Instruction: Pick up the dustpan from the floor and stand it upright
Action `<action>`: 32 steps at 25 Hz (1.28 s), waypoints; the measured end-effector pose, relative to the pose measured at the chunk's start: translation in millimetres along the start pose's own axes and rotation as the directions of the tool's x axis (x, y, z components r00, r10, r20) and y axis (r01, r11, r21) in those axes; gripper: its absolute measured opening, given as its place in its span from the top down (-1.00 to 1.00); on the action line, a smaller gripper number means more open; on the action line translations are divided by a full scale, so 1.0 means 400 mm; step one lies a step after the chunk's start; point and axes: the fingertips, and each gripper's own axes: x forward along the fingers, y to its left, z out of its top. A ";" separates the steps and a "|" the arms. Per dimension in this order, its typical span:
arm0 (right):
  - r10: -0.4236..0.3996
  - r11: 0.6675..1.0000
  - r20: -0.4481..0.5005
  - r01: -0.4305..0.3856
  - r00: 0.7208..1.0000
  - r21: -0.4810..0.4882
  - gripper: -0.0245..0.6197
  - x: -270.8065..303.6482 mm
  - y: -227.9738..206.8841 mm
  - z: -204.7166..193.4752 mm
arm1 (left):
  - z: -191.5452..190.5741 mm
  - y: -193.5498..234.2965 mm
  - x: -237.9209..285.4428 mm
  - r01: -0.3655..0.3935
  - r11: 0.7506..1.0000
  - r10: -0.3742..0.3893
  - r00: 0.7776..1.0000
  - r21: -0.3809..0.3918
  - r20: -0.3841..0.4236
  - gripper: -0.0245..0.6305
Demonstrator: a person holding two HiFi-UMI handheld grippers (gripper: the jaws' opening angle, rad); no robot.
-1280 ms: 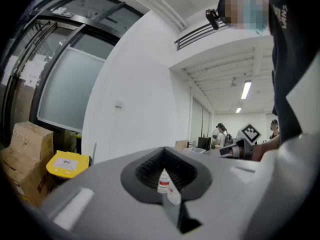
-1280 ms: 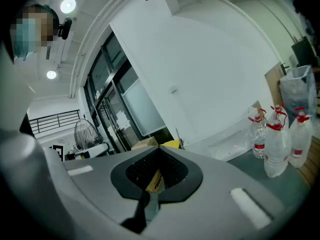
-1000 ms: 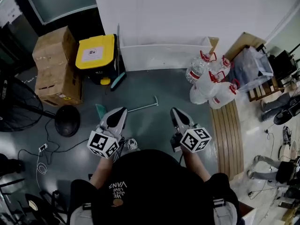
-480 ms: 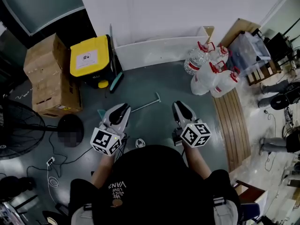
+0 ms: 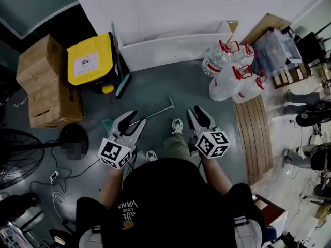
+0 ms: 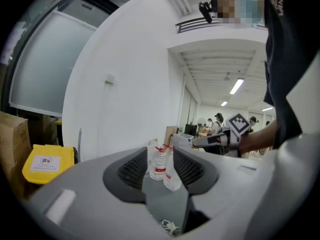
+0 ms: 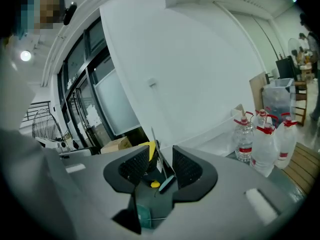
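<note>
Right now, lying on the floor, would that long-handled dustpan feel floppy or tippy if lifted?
The dustpan probably stays stiff: its handle looks straight and rigid. The teal pan at one end could swing down. So long and narrow, it may tip once upright.

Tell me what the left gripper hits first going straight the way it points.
Probably the water bottles: they sit centred between the opening, empty jaws of the left gripper, across the floor. Depth is unclear; tilted slightly down, it might meet the floor first.

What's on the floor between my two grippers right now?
In the head view, the person's shoe stands on the floor between the left gripper and the right gripper, both empty, jaws opening. The dustpan's handle lies just ahead.
</note>
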 end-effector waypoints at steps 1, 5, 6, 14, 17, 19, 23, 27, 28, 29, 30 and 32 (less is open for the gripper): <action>0.009 1.000 -0.017 -0.009 1.000 -0.003 0.55 0.028 -0.017 0.005 | 0.002 0.015 0.022 -0.015 1.000 0.015 1.000 -0.003 -0.002 0.41; 0.057 0.998 -0.095 -0.059 0.994 -0.016 0.49 0.139 -0.081 0.030 | 0.006 0.074 0.106 -0.080 0.997 0.080 0.997 -0.018 -0.016 0.39; 0.070 0.997 -0.113 -0.073 0.991 -0.022 0.49 0.165 -0.100 0.039 | 0.004 0.088 0.129 -0.099 0.995 0.098 0.995 -0.019 -0.024 0.39; 0.174 0.981 -0.244 -0.189 0.954 -0.041 0.43 0.324 -0.245 0.085 | -0.022 0.167 0.278 -0.265 0.963 0.260 0.961 -0.049 -0.094 0.24; 0.180 0.978 -0.274 -0.202 0.945 -0.054 0.43 0.390 -0.280 0.084 | -0.055 0.206 0.316 -0.283 0.957 0.274 0.954 -0.062 -0.121 0.23; 0.171 0.979 -0.293 -0.195 0.941 -0.056 0.39 0.426 -0.292 0.070 | -0.086 0.233 0.329 -0.285 0.956 0.273 0.951 -0.075 -0.144 0.21; 0.137 0.985 -0.312 -0.162 0.940 -0.057 0.39 0.499 -0.302 0.027 | -0.148 0.295 0.346 -0.264 0.960 0.246 0.952 -0.088 -0.181 0.19; 0.080 0.993 -0.302 -0.102 0.950 -0.059 0.39 0.569 -0.324 -0.020 | -0.213 0.353 0.366 -0.214 0.974 0.193 0.957 -0.078 -0.216 0.19; 0.062 0.995 -0.297 -0.082 0.953 -0.057 0.39 0.584 -0.333 -0.035 | -0.234 0.368 0.370 -0.202 0.976 0.181 0.957 -0.075 -0.225 0.19; 0.044 0.996 -0.292 -0.064 0.955 -0.057 0.39 0.600 -0.342 -0.052 | -0.256 0.384 0.373 -0.193 0.978 0.171 0.957 -0.074 -0.234 0.19; 0.028 0.997 -0.291 -0.047 0.956 -0.059 0.39 0.617 -0.352 -0.073 | -0.280 0.399 0.376 -0.184 0.980 0.161 0.957 -0.073 -0.242 0.19; -0.004 0.998 -0.299 -0.016 0.954 -0.064 0.39 0.653 -0.372 -0.127 | -0.330 0.429 0.386 -0.163 0.984 0.139 0.957 -0.073 -0.255 0.19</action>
